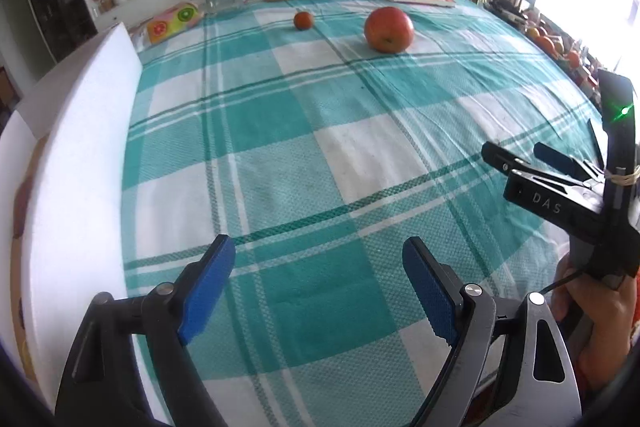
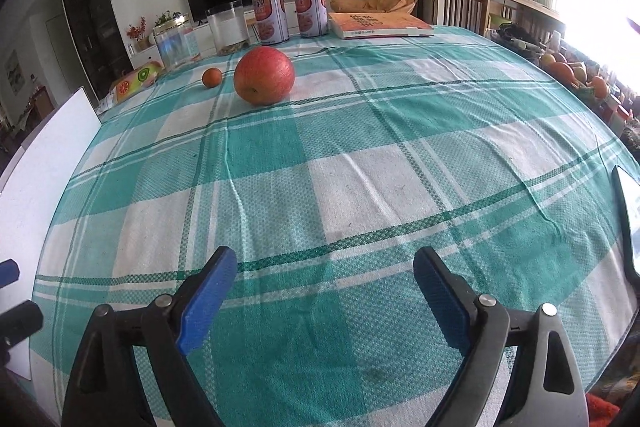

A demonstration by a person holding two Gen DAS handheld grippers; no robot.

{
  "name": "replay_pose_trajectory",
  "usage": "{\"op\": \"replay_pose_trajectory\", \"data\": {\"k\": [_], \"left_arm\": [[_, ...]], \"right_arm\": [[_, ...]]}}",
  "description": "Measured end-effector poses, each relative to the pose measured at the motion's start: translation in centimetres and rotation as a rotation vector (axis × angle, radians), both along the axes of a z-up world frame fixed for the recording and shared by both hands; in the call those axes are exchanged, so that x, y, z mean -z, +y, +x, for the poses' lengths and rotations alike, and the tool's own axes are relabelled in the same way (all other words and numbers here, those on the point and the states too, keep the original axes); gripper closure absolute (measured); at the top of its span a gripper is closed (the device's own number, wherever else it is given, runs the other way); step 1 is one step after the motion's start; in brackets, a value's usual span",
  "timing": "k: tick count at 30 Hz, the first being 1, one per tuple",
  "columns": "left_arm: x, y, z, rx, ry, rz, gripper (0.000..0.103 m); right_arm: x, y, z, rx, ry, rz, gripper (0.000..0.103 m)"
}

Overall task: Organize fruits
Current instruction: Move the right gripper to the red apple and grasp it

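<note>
My left gripper (image 1: 318,283) hangs released over the teal-and-white checked desk (image 1: 280,131); the small orange tangerine (image 1: 303,20) and big red apple (image 1: 389,29) sit far ahead, untouched. My right gripper (image 2: 326,287), jaws spread and empty, faces them for approach.

Only "DAS" reads clearly, printed on the right gripper (image 1: 516,163) body.

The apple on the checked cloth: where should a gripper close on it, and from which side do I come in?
Grip the apple across its widest middle, coming from the near side, angled down. It sits alone on the cloth with its dimpled end toward the cameras; the small orange fruit lies apart on its left. Both the right gripper and left gripper are open and empty.
</note>
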State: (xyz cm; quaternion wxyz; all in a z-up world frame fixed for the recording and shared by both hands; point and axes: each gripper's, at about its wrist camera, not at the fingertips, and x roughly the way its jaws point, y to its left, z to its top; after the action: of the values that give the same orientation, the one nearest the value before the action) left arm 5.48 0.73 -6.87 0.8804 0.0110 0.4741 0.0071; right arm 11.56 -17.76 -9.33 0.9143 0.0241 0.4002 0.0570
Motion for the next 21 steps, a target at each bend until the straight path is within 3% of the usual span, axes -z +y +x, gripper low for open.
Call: {"op": "replay_pose_trajectory", "data": {"k": [5, 13, 21], "left_arm": [[2.4, 0.6, 2.4, -0.039, -0.004, 0.017, 0.016], [3.8, 4.1, 4.9, -0.148, -0.065, -0.01, 0.015], [4.0, 4.2, 5.0, -0.145, -0.086, -0.008, 0.014]], "right_arm": [[0.2, -0.1, 0.3, 0.001, 0.014, 0.009, 0.013], [0.9, -1.3, 0.9, 0.018, 0.048, 0.094, 0.013], [0.7, -0.7, 1.1, -0.024, 0.054, 0.106, 0.013]]}}
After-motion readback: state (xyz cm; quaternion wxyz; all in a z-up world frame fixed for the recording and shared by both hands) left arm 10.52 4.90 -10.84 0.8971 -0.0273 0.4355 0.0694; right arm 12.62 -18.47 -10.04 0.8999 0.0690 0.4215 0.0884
